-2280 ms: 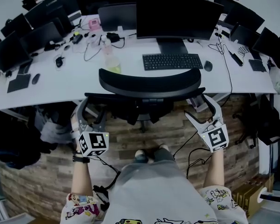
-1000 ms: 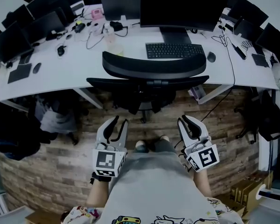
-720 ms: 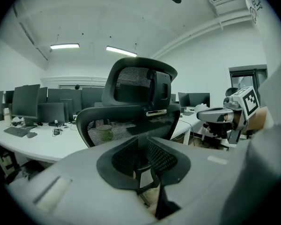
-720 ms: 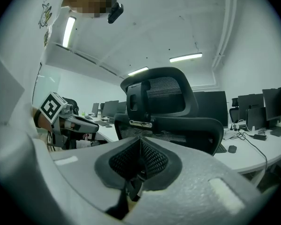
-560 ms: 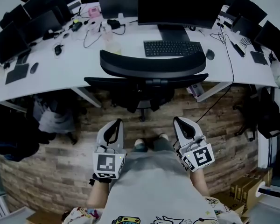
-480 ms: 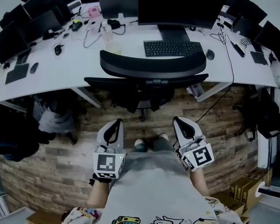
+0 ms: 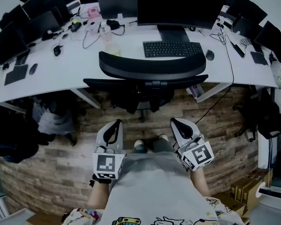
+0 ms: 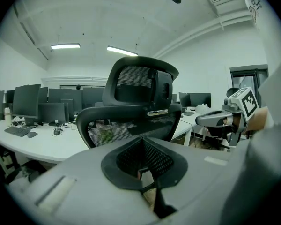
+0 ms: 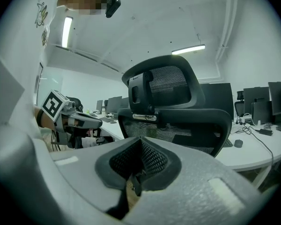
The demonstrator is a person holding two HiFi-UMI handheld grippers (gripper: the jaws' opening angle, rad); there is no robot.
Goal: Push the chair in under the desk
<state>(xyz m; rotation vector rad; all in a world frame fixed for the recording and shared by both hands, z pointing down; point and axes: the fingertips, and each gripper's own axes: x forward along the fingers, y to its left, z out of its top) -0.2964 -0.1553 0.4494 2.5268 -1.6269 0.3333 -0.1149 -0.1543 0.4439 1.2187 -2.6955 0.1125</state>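
Observation:
The black mesh office chair [image 7: 152, 65] stands with its seat tucked beneath the white desk [image 7: 61, 74], its headrest over the desk's front edge. Both grippers hang well back from it, near the person's waist, touching nothing. My left gripper [image 7: 115, 124] is shut and empty, and so is my right gripper [image 7: 174, 121]. In the left gripper view the chair's back [image 8: 131, 116] rises past the closed left gripper [image 8: 142, 139], with the right gripper [image 8: 215, 119] off to the side. In the right gripper view the chair [image 9: 178, 121] stands beyond the closed right gripper [image 9: 140, 139].
On the desk are a large monitor [image 7: 180, 6], a keyboard [image 7: 173, 49], a mouse [image 7: 209, 55] and several cables. Dark bags [image 7: 14, 135] lie under the desk at left. Another chair [image 7: 267, 121] and cardboard boxes [image 7: 246, 191] stand at right. The floor is wood-patterned.
Both grippers came off the chair's back and drew back to the person's waist. Their jaws, slightly apart a second ago, have closed. The right gripper sank a little.

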